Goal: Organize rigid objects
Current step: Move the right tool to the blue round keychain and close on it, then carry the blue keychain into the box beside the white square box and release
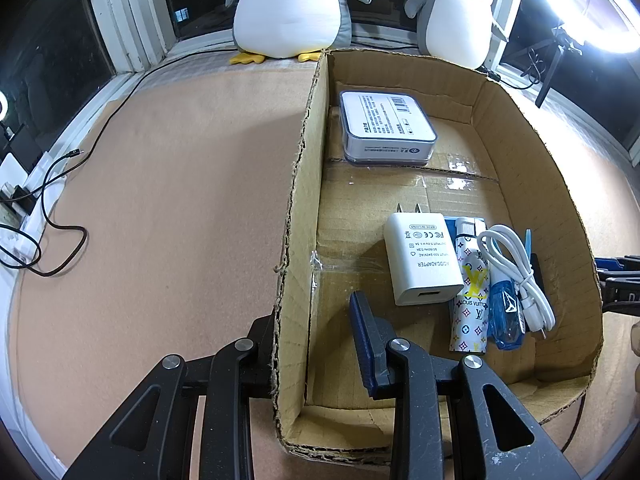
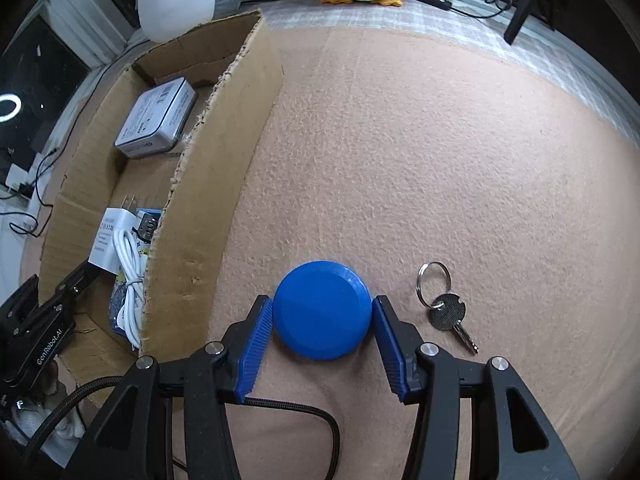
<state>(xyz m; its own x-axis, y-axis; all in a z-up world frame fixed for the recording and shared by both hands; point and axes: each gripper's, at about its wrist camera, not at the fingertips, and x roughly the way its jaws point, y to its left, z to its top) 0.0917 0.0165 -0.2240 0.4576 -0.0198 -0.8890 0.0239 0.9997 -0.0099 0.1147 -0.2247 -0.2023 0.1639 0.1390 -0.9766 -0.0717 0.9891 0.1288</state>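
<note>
On the tan felt bench (image 2: 440,160), just right of the cardboard box (image 2: 224,184), we are seeing the right tool (image 2: 322,312) lying low and pointing forward, its blue ribbed fingers (image 2: 256,344) standing either side of a blue disc (image 2: 322,310). Both pads are sitting right at the disc's rim; we cannot tell whether they are pressing it or only bracketing it. The disc is resting flat on the felt. A key on a ring (image 2: 445,307) is lying just right of the right-hand finger, apart from it.

The left tool (image 1: 316,344) is straddling the box's left wall (image 1: 298,240): one finger (image 1: 370,344) is hanging inside the box, the other is sitting outside, mostly hidden behind the cardboard. The jaws are standing apart, not pinching the wall and holding nothing.

Inside the box we are noting a white lidded case (image 1: 386,128) near the far end, and nearer, side by side, a white charger (image 1: 420,258), a patterned lighter (image 1: 472,292), a blue clear item (image 1: 506,316) and a coiled white cable (image 1: 516,276). Two plush penguins (image 1: 292,4) are sitting beyond the box by the window.
</note>
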